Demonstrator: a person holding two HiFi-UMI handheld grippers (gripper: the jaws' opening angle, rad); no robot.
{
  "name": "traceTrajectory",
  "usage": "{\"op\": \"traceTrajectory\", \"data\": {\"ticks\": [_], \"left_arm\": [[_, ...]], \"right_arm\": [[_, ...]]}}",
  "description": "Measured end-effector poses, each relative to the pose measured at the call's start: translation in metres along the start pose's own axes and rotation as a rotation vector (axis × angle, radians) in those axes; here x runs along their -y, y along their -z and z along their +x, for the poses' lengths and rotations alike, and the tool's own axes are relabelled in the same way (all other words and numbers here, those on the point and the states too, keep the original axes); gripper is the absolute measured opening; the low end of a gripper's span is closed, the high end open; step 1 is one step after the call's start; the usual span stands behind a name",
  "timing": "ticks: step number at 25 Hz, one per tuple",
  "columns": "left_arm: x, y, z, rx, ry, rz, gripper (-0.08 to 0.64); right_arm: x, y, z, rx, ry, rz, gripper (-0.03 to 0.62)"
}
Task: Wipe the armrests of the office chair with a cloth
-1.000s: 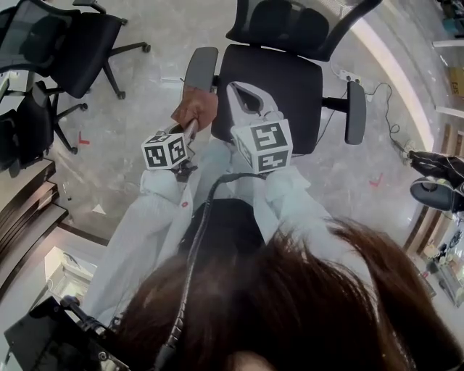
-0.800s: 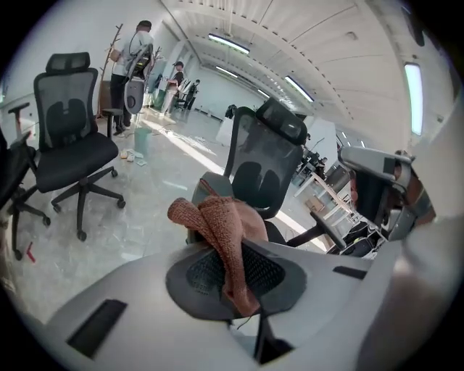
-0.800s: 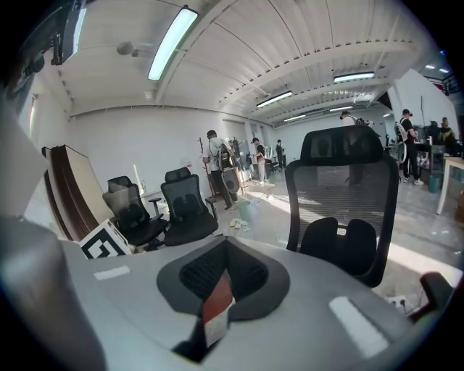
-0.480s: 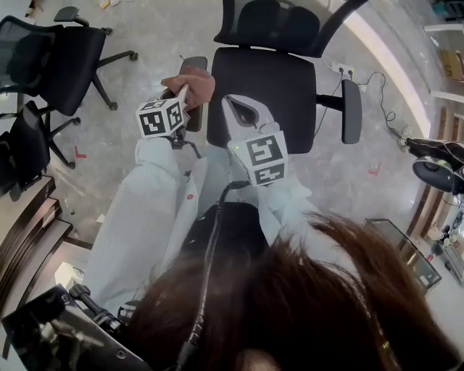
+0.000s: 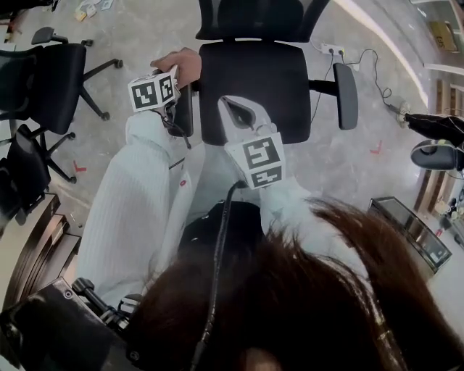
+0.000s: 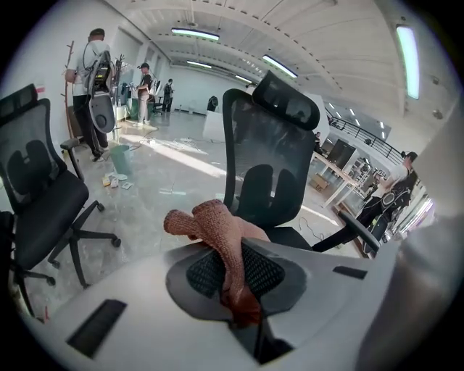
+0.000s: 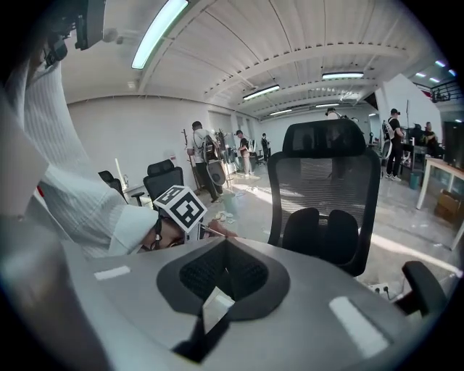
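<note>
Bright ceiling strips — heavy fisheye warping

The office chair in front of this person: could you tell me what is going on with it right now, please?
A person with a gripper in each hand is cleaning the office chair. The left gripper is shut on a pinkish-brown cloth, held at the far end of the armrest on the head view's left. The right gripper is shut and empty, above the front of the seat. Nothing touches the other armrest.
</note>
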State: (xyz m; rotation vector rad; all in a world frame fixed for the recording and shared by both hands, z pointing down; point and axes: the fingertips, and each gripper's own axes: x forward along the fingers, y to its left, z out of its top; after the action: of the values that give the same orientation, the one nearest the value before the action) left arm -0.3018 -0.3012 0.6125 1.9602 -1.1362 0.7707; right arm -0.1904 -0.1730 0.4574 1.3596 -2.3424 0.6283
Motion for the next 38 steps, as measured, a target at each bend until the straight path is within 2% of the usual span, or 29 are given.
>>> {"op": "traceTrajectory", "data": {"ticks": [7,16,19,29,33,38], "left_arm": [[0.008,0.044,-0.033,-0.035,0.02,-0.066,0.038],[0.028,0.116,-0.1,0.009,0.041,-0.133,0.038],[0.038,0.136,-0.124,0.016,0.036,-0.134,0.038],[0.042,0.175,-0.138,0.003,0.02,-0.201,0.038],[0.045,0.185,-0.14,-0.024,0.023,-0.196,0.038],[0.043,0.174,-0.138,-0.021,0.02,-0.158,0.038]], "right_arm": [[-0.008,-0.006,-0.007,0.017,-0.025,0.0,0.0],[-0.048,-0.004,-0.027,0.047,-0.077,-0.022,0.0],[-0.064,-0.005,-0.036,0.06,-0.098,-0.028,0.0],[-0.071,-0.011,-0.022,0.074,-0.134,-0.038,0.0],[-0.065,-0.014,-0.024,0.078,-0.125,-0.024,0.0],[-0.059,-0.007,-0.027,0.074,-0.108,-0.013,0.0]]}}
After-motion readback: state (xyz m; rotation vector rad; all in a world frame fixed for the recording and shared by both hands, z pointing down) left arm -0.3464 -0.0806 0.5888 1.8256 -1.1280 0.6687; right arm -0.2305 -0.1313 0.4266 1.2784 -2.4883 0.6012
